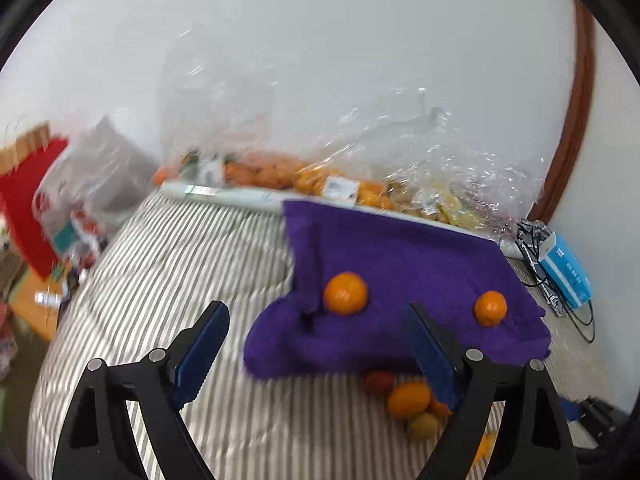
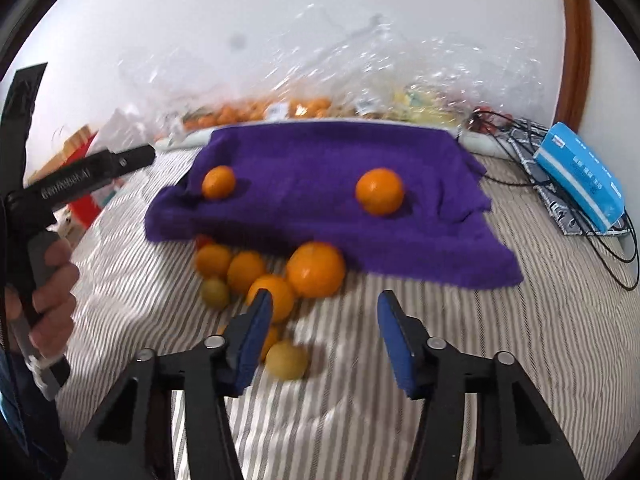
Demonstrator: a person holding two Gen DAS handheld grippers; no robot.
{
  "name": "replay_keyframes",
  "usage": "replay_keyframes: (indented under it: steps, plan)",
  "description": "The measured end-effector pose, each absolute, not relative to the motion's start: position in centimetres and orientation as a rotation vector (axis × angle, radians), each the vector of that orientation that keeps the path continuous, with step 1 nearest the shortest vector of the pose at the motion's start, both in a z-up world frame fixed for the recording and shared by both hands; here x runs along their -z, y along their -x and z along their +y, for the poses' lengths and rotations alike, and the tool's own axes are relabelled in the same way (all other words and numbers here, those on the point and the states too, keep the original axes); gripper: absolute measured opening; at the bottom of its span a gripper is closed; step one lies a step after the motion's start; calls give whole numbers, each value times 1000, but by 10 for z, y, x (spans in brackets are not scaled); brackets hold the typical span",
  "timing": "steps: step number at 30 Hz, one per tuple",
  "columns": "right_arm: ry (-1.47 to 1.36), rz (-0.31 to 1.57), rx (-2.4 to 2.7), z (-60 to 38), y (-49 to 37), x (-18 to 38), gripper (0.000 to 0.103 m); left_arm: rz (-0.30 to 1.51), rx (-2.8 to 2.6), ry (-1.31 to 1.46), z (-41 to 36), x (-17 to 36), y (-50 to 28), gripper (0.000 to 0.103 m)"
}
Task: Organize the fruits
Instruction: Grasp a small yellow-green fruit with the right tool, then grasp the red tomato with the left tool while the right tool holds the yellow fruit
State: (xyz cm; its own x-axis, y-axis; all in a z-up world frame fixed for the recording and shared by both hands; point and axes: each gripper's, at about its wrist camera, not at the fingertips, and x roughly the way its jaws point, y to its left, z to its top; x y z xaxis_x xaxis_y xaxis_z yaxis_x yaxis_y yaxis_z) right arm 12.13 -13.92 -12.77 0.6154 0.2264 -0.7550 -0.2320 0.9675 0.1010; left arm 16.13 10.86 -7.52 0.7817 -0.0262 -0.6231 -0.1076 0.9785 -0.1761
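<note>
Both tools are empty: the left tool (image 1: 316, 344) gapes wide over the striped bed (image 1: 180, 264), the right tool (image 2: 325, 304) stands narrower above it, touching nothing. Two oranges (image 2: 379, 191) sit on the fuzzy purple towel (image 2: 320, 160); a blurred fruit pile (image 2: 256, 276) lies just before its edge, one red fruit half hidden beneath. Crinkled clear bags (image 2: 360, 80) behind blur together.

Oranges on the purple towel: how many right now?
2. One orange sits near the purple towel's left edge, the other orange right of centre. More fruit is piled off the towel's front edge; some may be hidden.
</note>
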Motion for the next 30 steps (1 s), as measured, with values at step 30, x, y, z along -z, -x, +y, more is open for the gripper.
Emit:
replay_keyframes:
  steps: [30]
  plan:
    - [120, 853, -303, -136, -114, 160, 27, 873, 13, 186, 99, 138, -113, 71]
